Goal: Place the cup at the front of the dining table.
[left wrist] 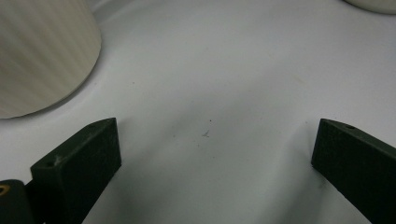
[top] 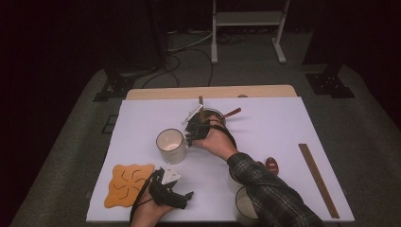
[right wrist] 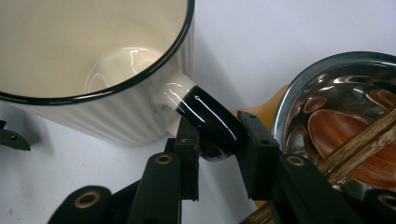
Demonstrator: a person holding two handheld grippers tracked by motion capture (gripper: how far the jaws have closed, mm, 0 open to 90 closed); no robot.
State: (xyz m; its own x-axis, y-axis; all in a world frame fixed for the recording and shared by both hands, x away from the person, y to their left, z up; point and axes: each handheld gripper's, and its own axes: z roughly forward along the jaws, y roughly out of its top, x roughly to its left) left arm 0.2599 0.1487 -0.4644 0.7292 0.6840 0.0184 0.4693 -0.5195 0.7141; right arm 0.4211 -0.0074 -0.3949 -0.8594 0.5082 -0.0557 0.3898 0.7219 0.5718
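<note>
An orange mat (top: 128, 184) lies at the counter's (top: 283, 127) near left, long chopsticks (top: 318, 179) at its right edge, a small red figure (top: 271, 165) between, another cup (top: 246, 205) nearest.

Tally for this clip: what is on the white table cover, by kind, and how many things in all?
Cream mugs: 2
Metal bowl: 1
Wooden spoon: 1
Chopstick pairs, one in the bowl and one lying at the right: 2
Orange mat: 1
Small red-brown piece: 1
Total: 8
</note>
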